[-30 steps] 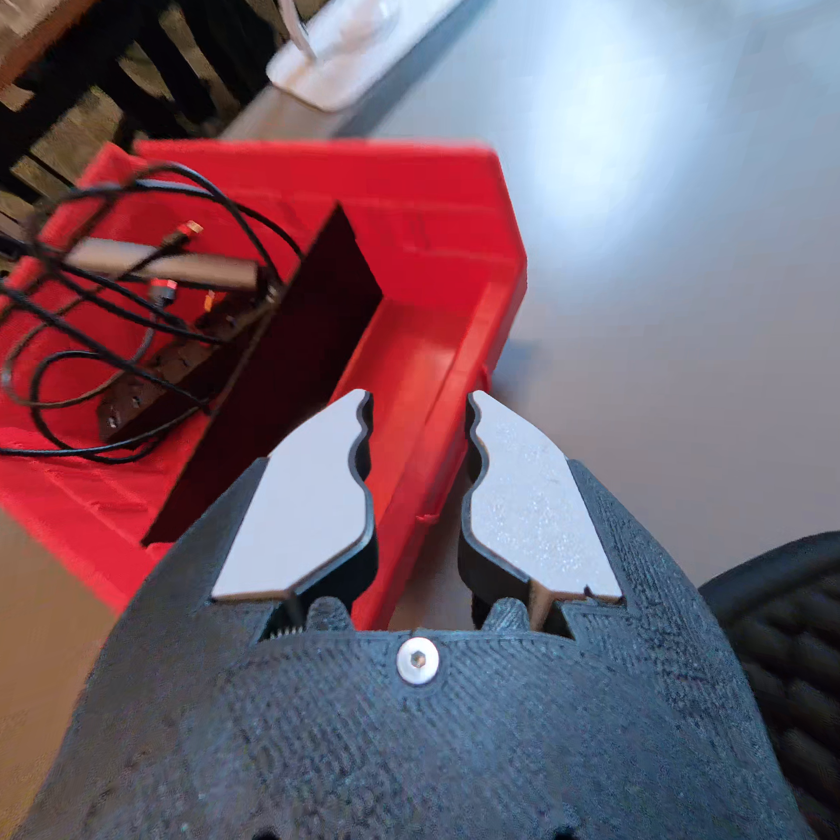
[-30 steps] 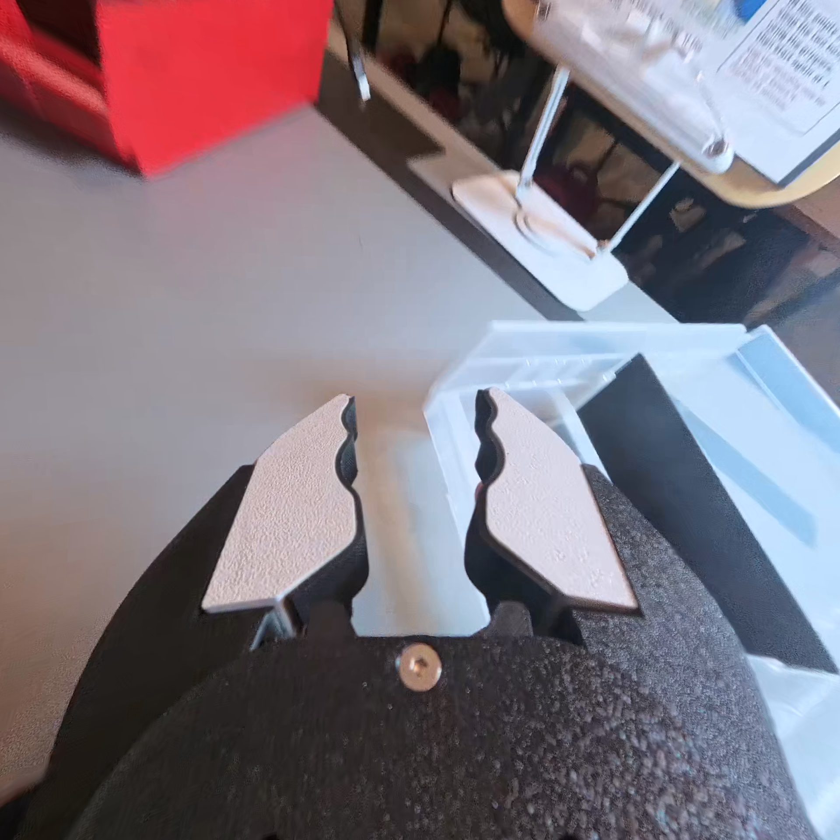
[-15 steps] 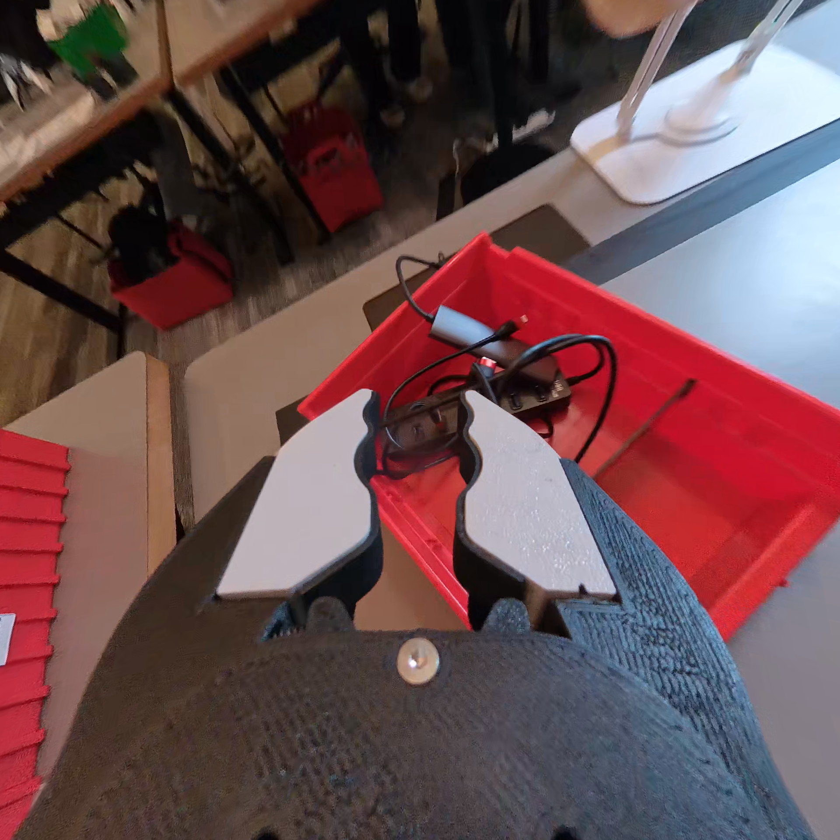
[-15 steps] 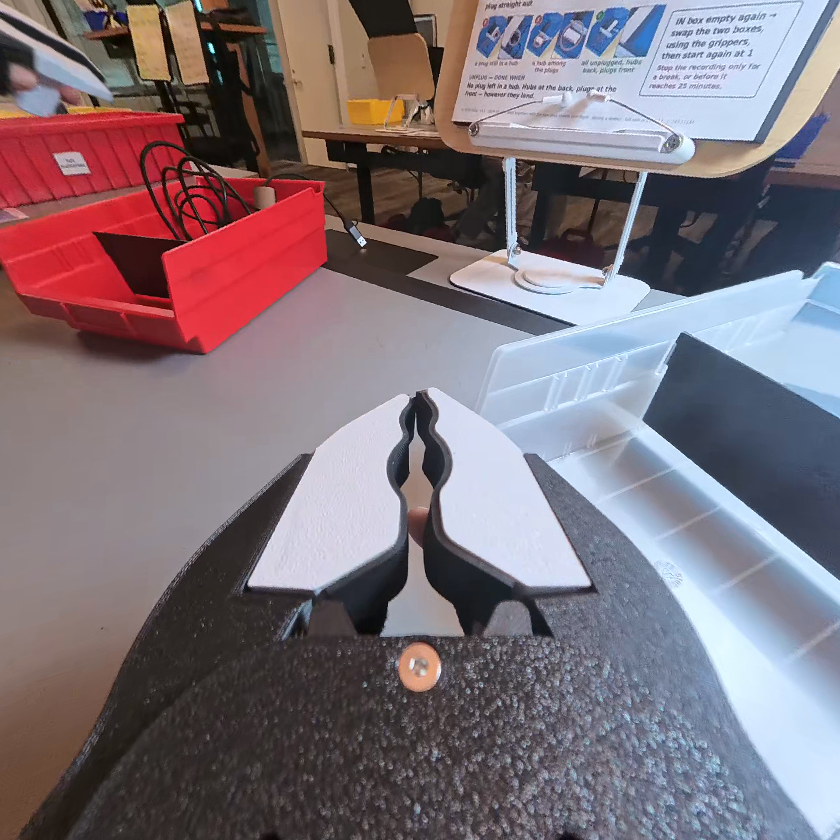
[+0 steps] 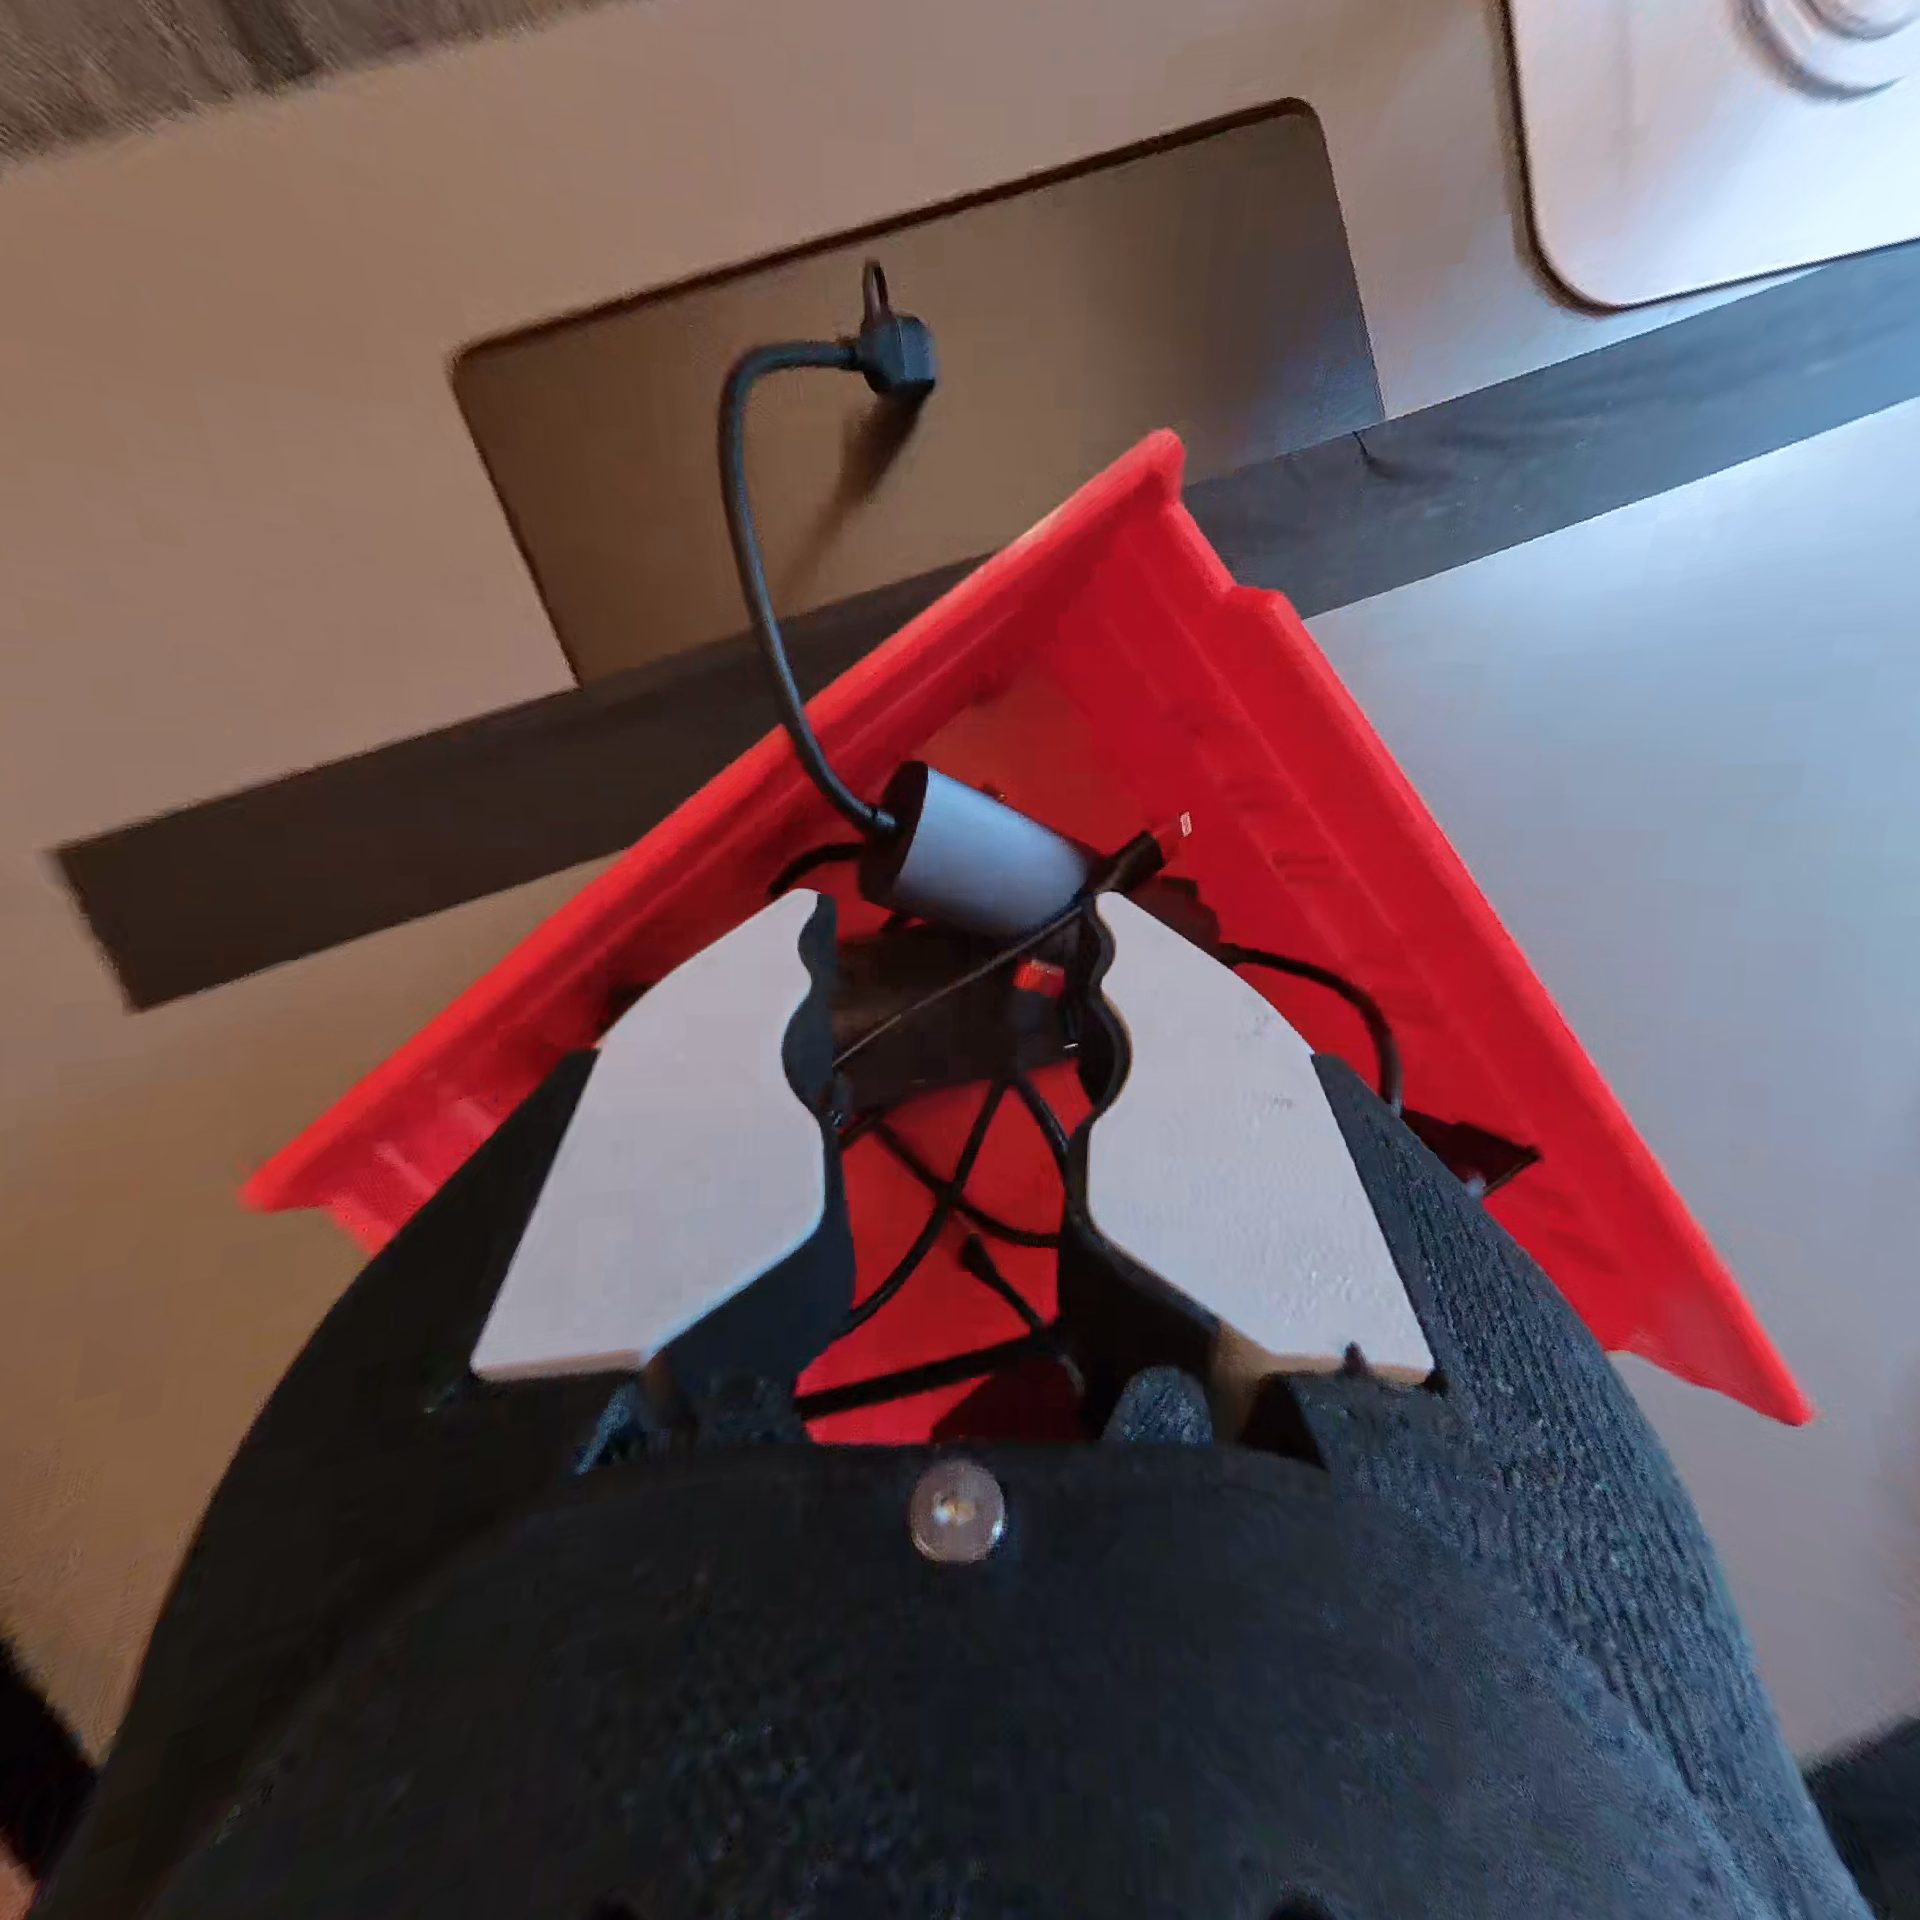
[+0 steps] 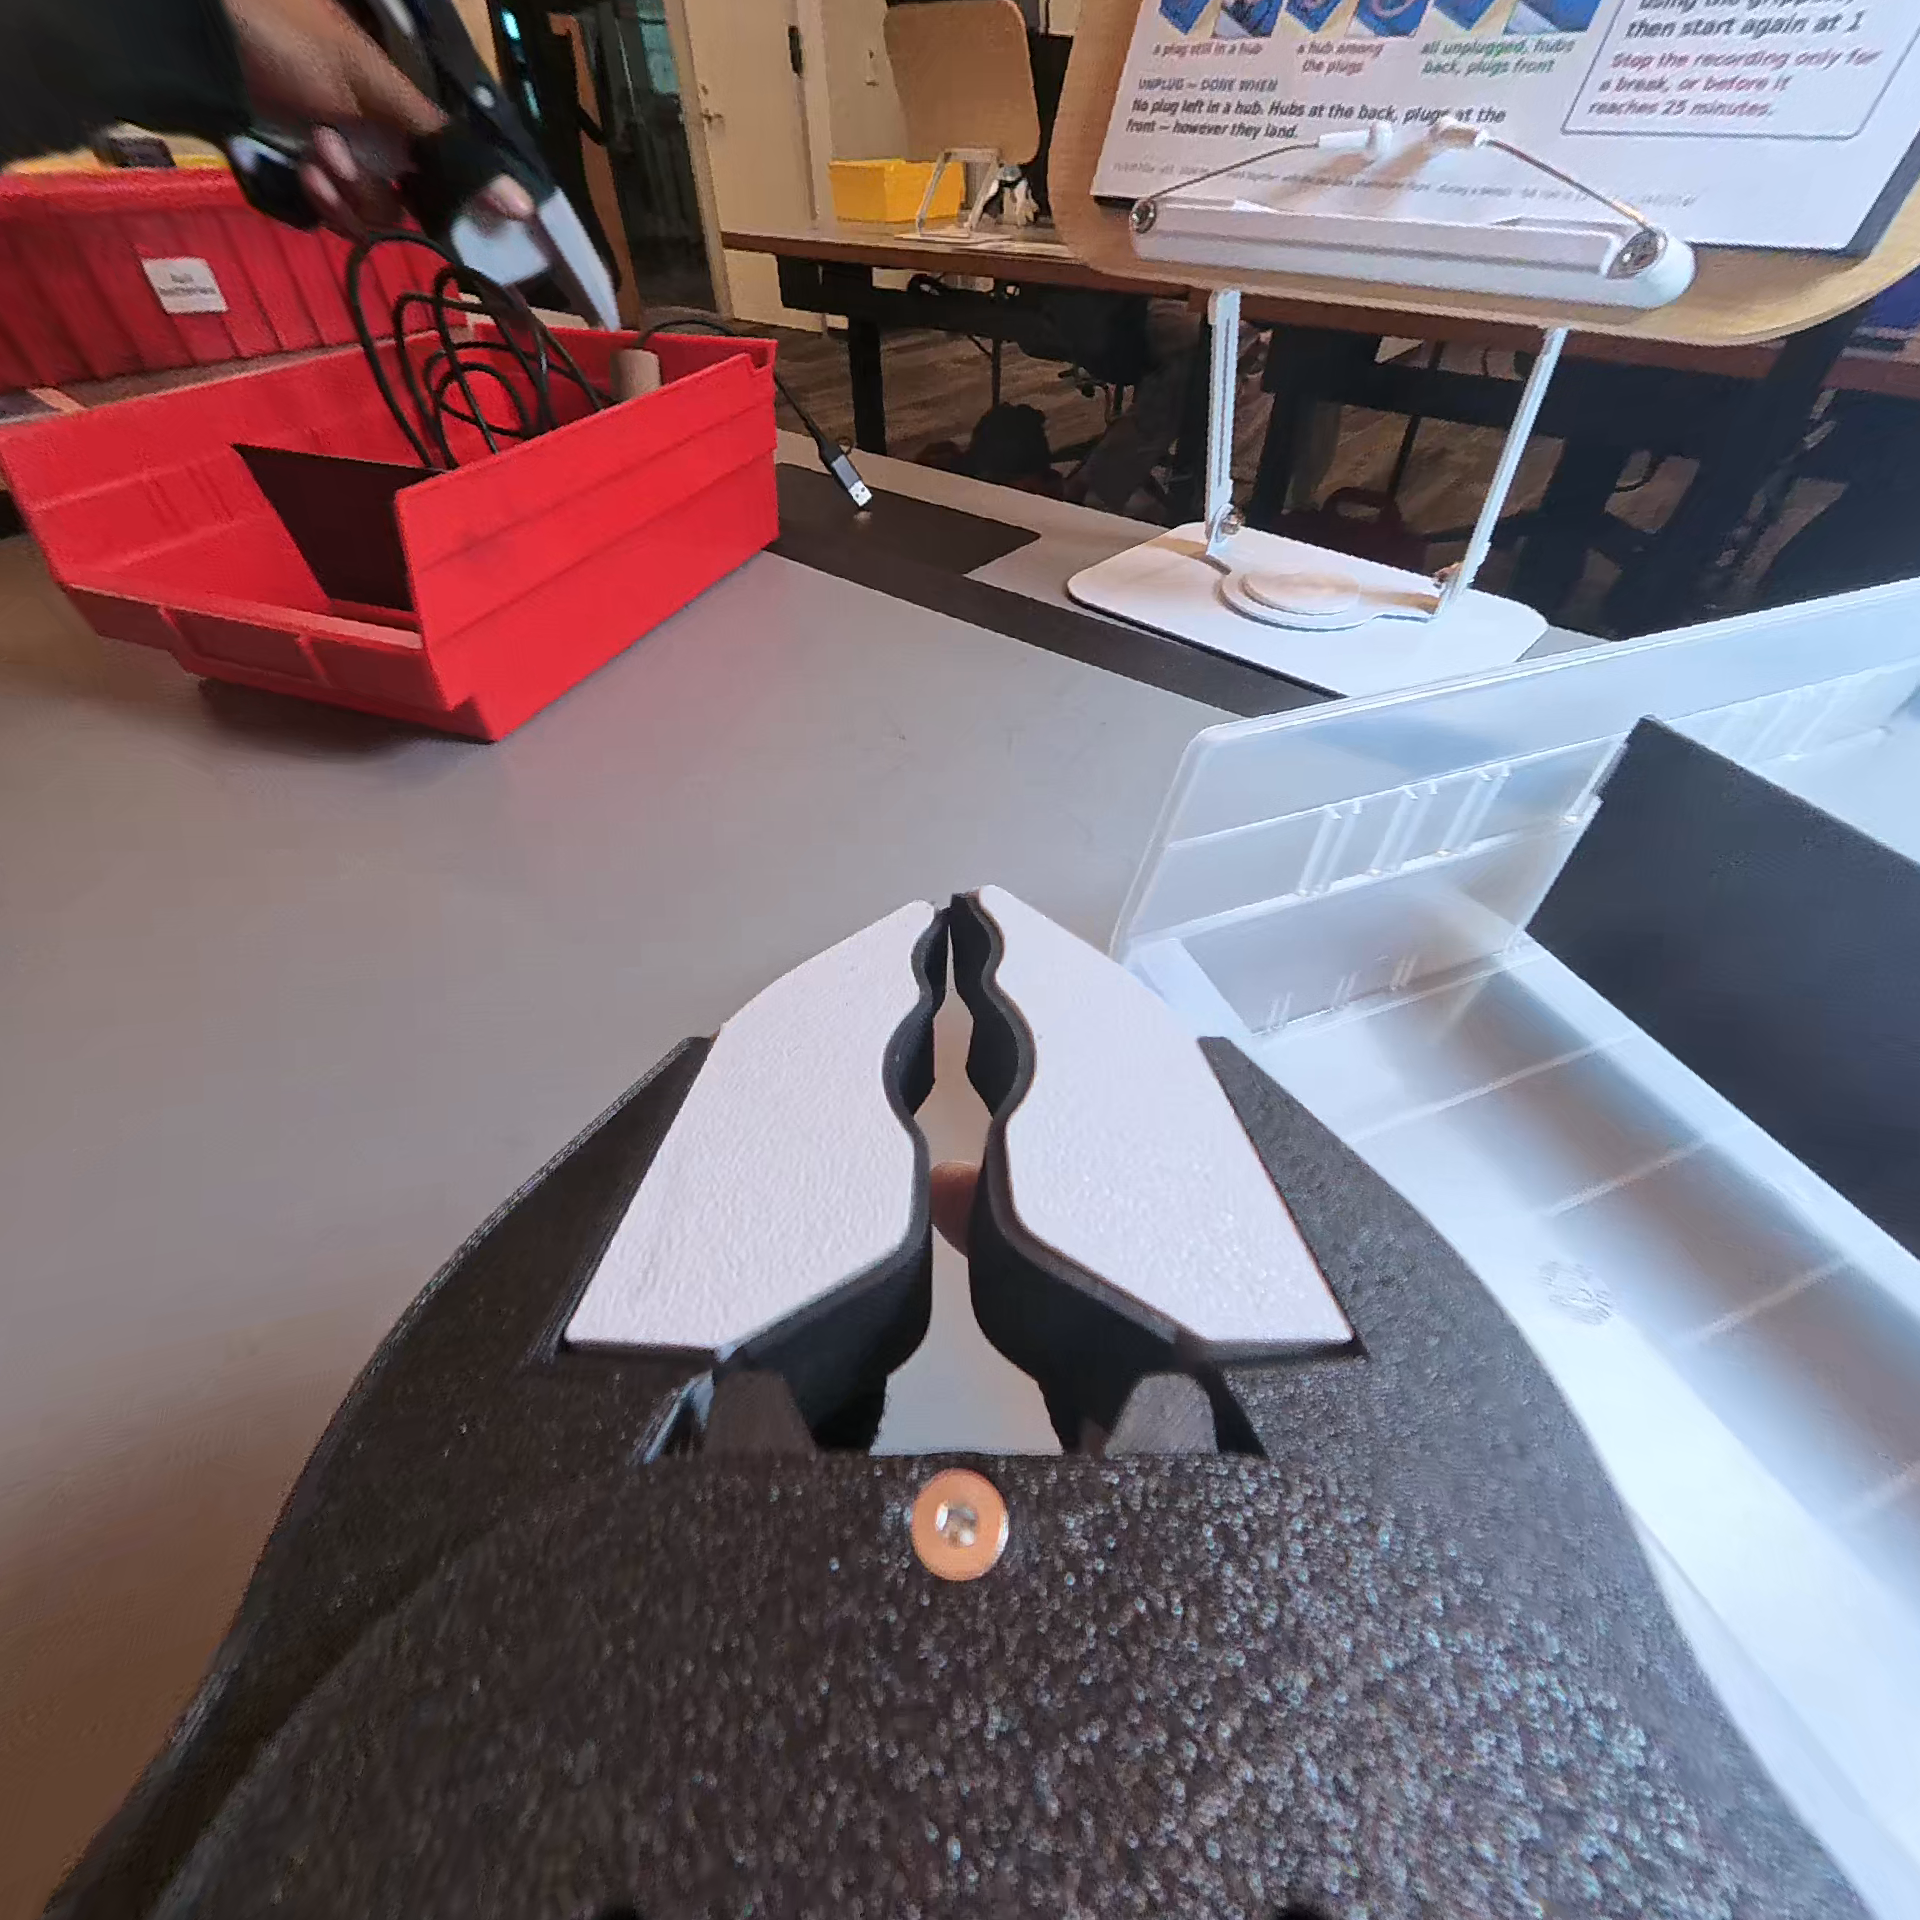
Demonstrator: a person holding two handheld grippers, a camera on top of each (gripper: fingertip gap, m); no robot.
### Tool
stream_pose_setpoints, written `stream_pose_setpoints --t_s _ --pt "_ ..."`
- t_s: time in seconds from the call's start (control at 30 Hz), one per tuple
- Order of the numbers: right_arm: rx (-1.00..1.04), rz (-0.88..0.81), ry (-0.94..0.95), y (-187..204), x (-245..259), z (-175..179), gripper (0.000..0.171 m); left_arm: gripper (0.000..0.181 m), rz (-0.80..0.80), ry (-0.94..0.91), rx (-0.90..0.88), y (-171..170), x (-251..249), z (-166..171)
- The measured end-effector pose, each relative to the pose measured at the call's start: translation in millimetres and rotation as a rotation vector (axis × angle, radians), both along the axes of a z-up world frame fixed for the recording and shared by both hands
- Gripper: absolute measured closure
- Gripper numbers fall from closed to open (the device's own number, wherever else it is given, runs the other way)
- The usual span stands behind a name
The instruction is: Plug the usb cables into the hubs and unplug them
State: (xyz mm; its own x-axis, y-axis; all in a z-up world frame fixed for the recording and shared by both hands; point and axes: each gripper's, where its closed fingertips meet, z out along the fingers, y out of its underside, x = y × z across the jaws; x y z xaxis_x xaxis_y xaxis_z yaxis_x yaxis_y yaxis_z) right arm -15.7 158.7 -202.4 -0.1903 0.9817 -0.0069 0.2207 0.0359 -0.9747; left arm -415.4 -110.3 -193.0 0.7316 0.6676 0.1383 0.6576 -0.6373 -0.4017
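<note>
My left gripper (image 5: 956,935) is open and points down into the red bin (image 5: 1299,831). A grey hub (image 5: 977,862) lies just past its fingertips on top of a black hub (image 5: 914,1023), which sits between the fingers among tangled black cables (image 5: 966,1195). The grey hub's cable runs over the bin's rim to a plug (image 5: 894,358) on a dark mat. My right gripper (image 6: 951,914) is shut and empty, low over the grey table (image 6: 520,935). The right wrist view shows the red bin (image 6: 582,561), its cables (image 6: 457,343) and the left gripper (image 6: 520,234) above it.
A clear plastic bin (image 6: 1455,935) with a black divider (image 6: 1714,935) stands right of my right gripper. A white stand (image 6: 1309,613) holds an instruction board at the table's far edge. The red bin has a black divider (image 6: 332,520). A larger red crate (image 6: 125,270) sits behind. The tips of one gripper are about 50 cm away from the tips of the other.
My left gripper has swung over the red bin and dropped close, so the hubs now sit at its fingertips. My right gripper shut a second ago and has stayed shut, nearly still.
</note>
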Motion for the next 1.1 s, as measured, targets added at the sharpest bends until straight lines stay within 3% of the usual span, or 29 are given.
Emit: stream_pose_setpoints --t_s 0.03,0.2,0.37,0.47,0.57,0.73,0.87,0.97,1.1 --pt "-0.007 0.007 -0.002 -1.7 -0.3 0.0 0.17 0.135 0.017 -0.035 -0.006 -0.7 -1.5 -5.4" --pt "-0.046 0.041 -0.01 -9.4 -2.1 1.0 0.17 0.132 0.023 -0.135 -0.026 4.1 -4.1 -27.4" --pt "-0.039 0.044 -0.031 -10.3 -1.4 -4.9 0.17 0.149 0.014 -0.123 0.09 23.2 -6.7 -23.6" --pt "-0.056 0.05 -0.039 -10.8 -0.9 -6.5 0.17 0.163 -0.039 -0.048 0.179 31.9 -0.4 15.6" --pt "-0.078 0.069 -0.038 -15.5 -1.2 -4.8 0.17 0.164 -0.103 0.106 0.21 29.5 7.8 64.2" --pt "-0.053 0.092 -0.019 -25.8 0.8 -0.1 0.17 0.164 -0.142 0.405 0.393 27.9 33.5 169.1" --pt "-0.079 0.111 0.022 -33.6 2.0 13.3 0.17 0.164 -0.208 0.629 0.588 32.5 83.7 245.6" --pt "-0.09 0.14 0.066 -43.3 -1.7 31.9 0.169 0.164 -0.317 0.63 0.739 46.3 147.2 268.7" --pt "-0.102 0.263 0.136 -74.6 -10.6 70.0 0.16 0.164 -0.456 0.532 0.998 73.4 242.4 255.8"
